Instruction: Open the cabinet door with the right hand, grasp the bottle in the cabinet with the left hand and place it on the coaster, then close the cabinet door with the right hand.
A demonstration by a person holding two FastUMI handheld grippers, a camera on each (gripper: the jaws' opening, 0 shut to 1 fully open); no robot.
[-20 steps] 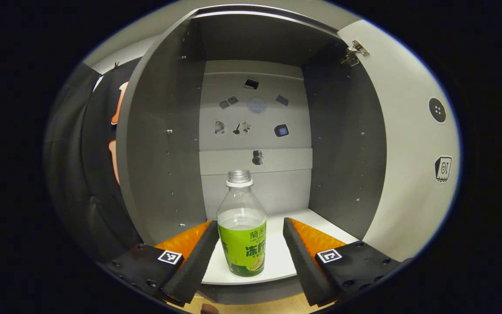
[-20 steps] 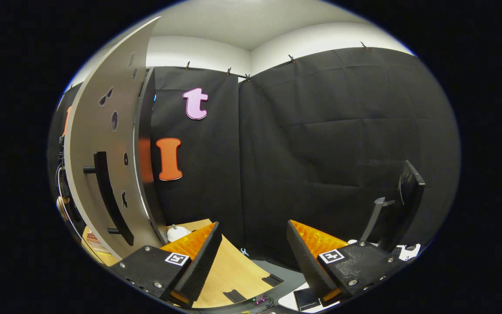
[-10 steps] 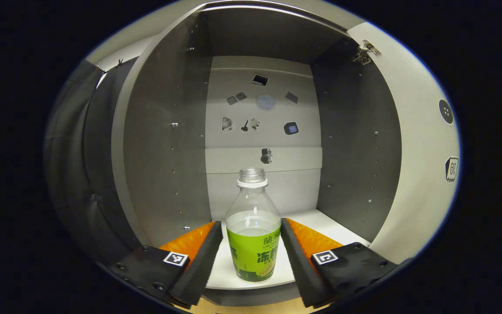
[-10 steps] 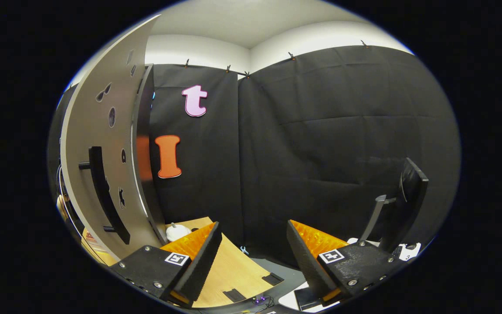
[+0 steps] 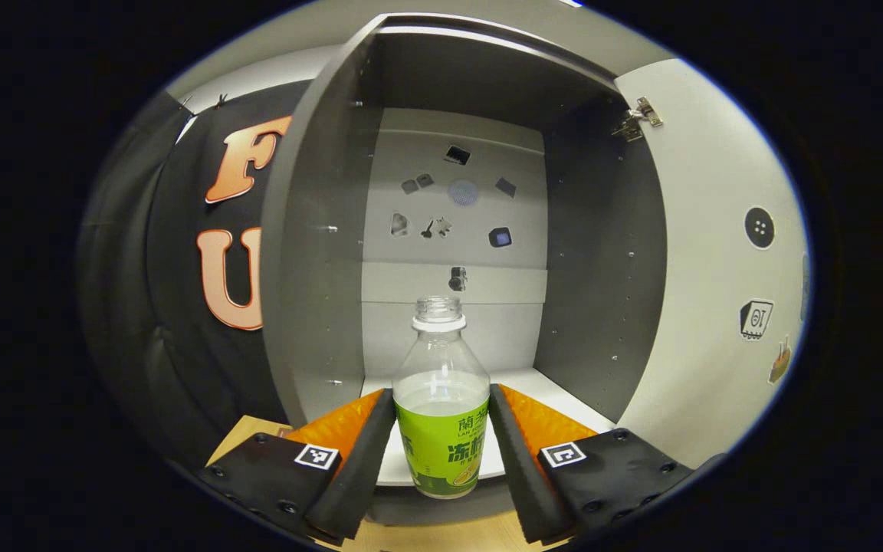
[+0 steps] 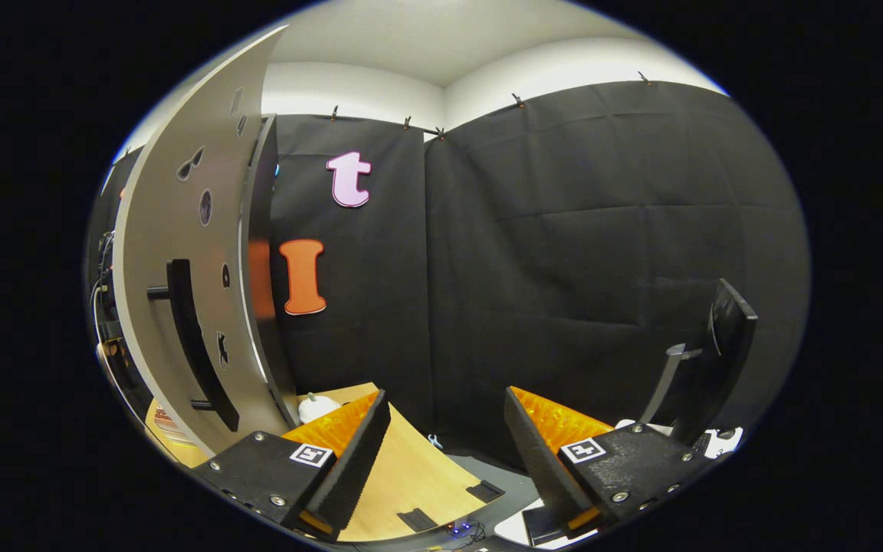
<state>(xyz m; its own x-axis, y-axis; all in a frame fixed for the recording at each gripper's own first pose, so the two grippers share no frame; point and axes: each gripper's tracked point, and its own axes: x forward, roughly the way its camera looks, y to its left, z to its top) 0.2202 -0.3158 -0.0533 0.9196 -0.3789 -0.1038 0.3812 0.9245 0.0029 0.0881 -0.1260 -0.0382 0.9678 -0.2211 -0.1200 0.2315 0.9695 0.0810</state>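
Observation:
A clear, capless bottle (image 5: 441, 429) with a green label and a little liquid stands upright between my left gripper's fingers. My left gripper (image 5: 441, 393) is shut on it, one finger pressing each side of the label. The bottle's base hangs in front of the white shelf's (image 5: 549, 391) front edge, inside the open grey cabinet (image 5: 319, 253). The cabinet door (image 5: 717, 253) stands swung out to the right. In the right gripper view the same door (image 6: 181, 230) with its dark bar handle (image 6: 192, 345) is at the left. My right gripper (image 6: 445, 399) is open, holding nothing, and apart from the door.
A wooden tabletop (image 6: 411, 475) lies below the right gripper, with a small white object (image 6: 315, 406) by the door's foot. A dark monitor on a stand (image 6: 717, 353) is at the far right. Small stickers dot the cabinet's back panel (image 5: 457, 253).
My left gripper's fingers closed onto the bottle, then drew back with it, so the cabinet looks farther off. The right gripper has barely shifted.

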